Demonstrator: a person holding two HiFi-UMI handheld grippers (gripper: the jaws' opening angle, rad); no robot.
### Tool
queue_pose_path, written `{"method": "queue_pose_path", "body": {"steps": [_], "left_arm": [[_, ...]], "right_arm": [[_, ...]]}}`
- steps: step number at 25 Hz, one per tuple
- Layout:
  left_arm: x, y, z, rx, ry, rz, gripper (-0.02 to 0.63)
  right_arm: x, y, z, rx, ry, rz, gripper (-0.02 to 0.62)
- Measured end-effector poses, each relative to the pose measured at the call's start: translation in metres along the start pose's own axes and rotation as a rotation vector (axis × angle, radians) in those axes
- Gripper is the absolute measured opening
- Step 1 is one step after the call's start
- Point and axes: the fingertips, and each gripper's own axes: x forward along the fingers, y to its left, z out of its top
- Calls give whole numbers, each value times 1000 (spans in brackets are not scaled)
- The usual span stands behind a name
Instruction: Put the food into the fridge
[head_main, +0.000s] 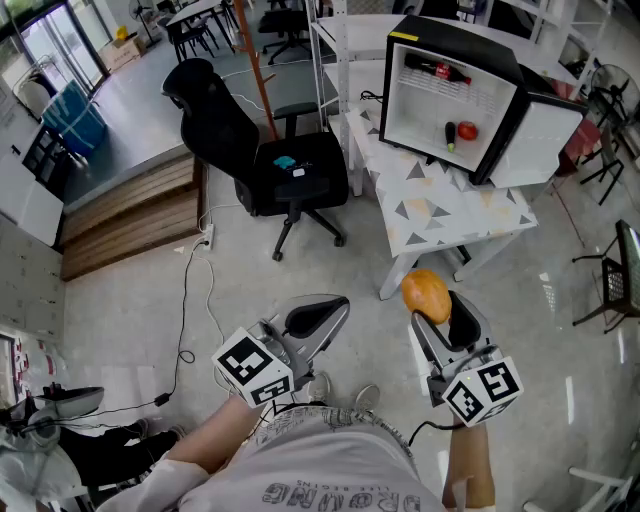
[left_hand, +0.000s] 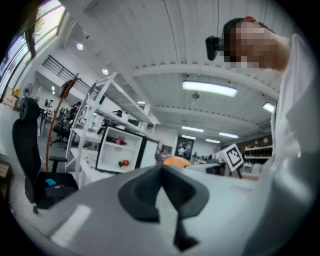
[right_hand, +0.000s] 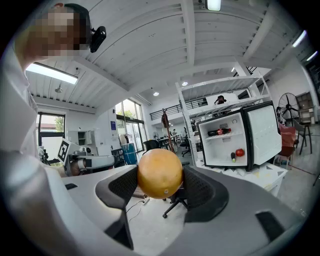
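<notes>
My right gripper (head_main: 437, 307) is shut on an orange (head_main: 425, 295), and the fruit (right_hand: 160, 173) sits squeezed between both dark pads in the right gripper view. My left gripper (head_main: 318, 318) is shut with nothing in it, its pads meeting (left_hand: 162, 187). Ahead on a white table (head_main: 440, 215) stands the small fridge (head_main: 470, 95) with its door (head_main: 540, 140) swung open to the right. Inside, a dark bottle (head_main: 437, 70) lies on the upper shelf, and a tomato (head_main: 467, 130) with a small dark item beside it rests on the fridge floor. Both grippers hang low, well short of the table.
A black office chair (head_main: 270, 165) stands left of the table with a small blue thing on its seat. A cable (head_main: 195, 300) trails over the floor at the left. A wooden step (head_main: 130, 215) lies further left. Another chair (head_main: 610, 285) is at the right edge.
</notes>
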Motion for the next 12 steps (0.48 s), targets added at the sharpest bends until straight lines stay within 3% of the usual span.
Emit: {"method": "queue_pose_path", "body": {"steps": [12], "left_arm": [[-34, 31, 2, 4, 23, -48, 6]], "right_arm": [[25, 39, -4, 17, -23, -54, 287]]}}
